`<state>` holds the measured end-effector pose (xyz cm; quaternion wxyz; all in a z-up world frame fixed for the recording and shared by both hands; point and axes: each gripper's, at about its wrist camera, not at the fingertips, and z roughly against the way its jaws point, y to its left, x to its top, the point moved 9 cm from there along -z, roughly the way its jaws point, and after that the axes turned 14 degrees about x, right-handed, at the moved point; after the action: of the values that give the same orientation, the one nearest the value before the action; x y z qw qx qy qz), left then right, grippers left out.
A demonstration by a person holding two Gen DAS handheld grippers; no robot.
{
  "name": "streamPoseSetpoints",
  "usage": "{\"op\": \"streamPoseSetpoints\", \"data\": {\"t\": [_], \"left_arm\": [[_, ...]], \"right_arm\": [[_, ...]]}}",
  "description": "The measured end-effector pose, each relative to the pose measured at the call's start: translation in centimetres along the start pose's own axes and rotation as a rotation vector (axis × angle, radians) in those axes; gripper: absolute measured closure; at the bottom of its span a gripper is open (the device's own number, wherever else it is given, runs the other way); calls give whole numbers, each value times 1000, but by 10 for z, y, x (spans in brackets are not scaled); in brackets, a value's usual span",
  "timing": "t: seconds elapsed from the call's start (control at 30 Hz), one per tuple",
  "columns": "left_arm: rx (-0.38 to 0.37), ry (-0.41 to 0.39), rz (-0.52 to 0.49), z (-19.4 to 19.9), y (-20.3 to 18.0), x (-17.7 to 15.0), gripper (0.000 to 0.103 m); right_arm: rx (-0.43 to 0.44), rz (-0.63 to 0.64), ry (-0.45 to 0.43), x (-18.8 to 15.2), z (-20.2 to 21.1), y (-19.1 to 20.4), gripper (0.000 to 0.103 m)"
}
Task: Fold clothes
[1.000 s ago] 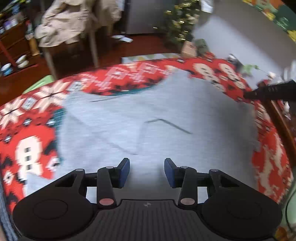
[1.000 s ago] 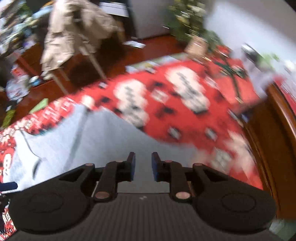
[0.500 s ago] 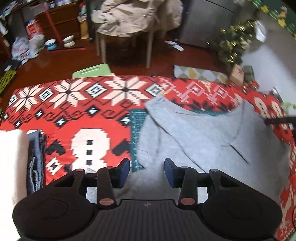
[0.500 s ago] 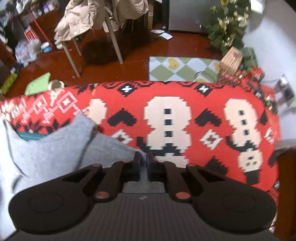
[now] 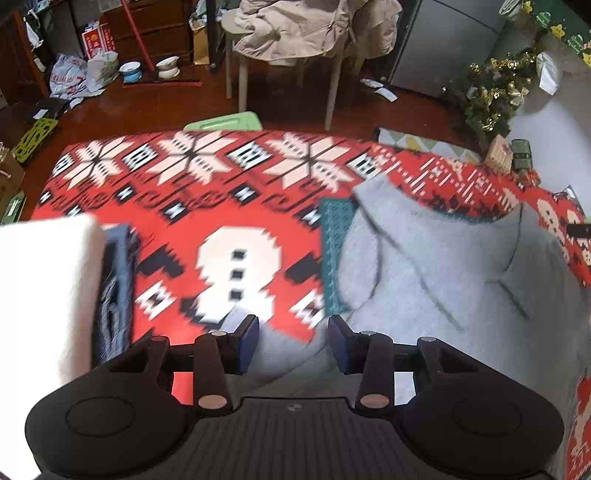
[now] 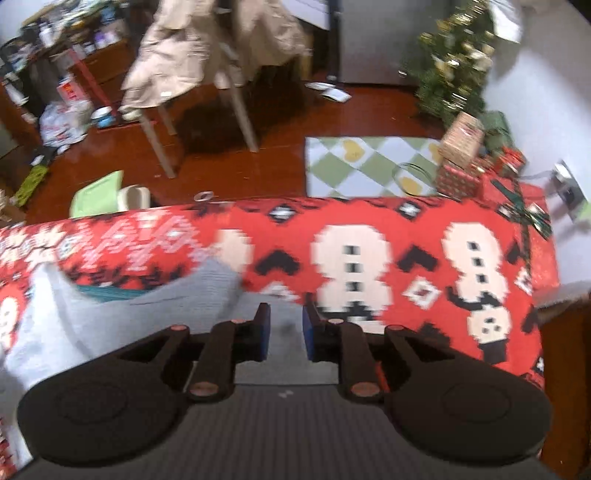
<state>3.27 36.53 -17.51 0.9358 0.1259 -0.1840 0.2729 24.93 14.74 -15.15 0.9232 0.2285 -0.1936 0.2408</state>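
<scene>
A grey sweater [image 5: 436, 266] lies spread on a red patterned tablecloth [image 5: 207, 206], on the right of the left wrist view. My left gripper [image 5: 293, 341] is open and empty over the sweater's near left edge. In the right wrist view the sweater [image 6: 122, 317] lies at the left. My right gripper [image 6: 285, 330] is open by a narrow gap, with grey cloth showing between the fingers; it holds nothing.
A white folded cloth [image 5: 44, 288] and a blue denim piece [image 5: 114, 291] lie at the table's left. A teal mat [image 5: 334, 236] lies under the sweater. Beyond the table stand a chair with a beige coat [image 5: 306, 29], a small Christmas tree [image 6: 454, 55] and gift boxes [image 6: 461, 158].
The left gripper has swung left, from over the sweater's middle to its left edge; the white stack has come into view. The right gripper shut on the cloth half a second ago and has reopened.
</scene>
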Motion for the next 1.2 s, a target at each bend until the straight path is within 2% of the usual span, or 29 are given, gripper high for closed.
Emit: {"op": "streamPoseSetpoints", "data": {"t": [0.23, 0.4, 0.6, 0.67, 0.7, 0.73, 0.77, 0.83, 1.07, 1.2], "left_arm": [[65, -29, -54, 0, 25, -22, 62], [42, -75, -100, -12, 25, -10, 64], [31, -41, -101, -39, 22, 0, 75], [23, -41, -109, -41, 20, -2, 76], [13, -41, -112, -41, 19, -3, 85], [1, -38, -113, -40, 19, -4, 99], [-7, -33, -107, -40, 19, -6, 99], [8, -29, -76, -37, 23, -8, 99], [102, -66, 150, -3, 70, -11, 99], [134, -70, 227, 11, 92, -13, 99]], "right_arm": [[116, 121, 53, 2, -12, 88, 81], [184, 199, 93, 0, -33, 150, 81], [225, 264, 130, 3, -53, 198, 81], [237, 285, 143, 6, -60, 210, 81], [243, 297, 151, 7, -64, 216, 81], [250, 310, 159, 9, -70, 221, 80], [256, 323, 168, 10, -75, 227, 77], [269, 351, 185, 13, -86, 237, 73], [282, 486, 229, 19, -128, 269, 74], [275, 555, 255, 24, -152, 283, 73]]}}
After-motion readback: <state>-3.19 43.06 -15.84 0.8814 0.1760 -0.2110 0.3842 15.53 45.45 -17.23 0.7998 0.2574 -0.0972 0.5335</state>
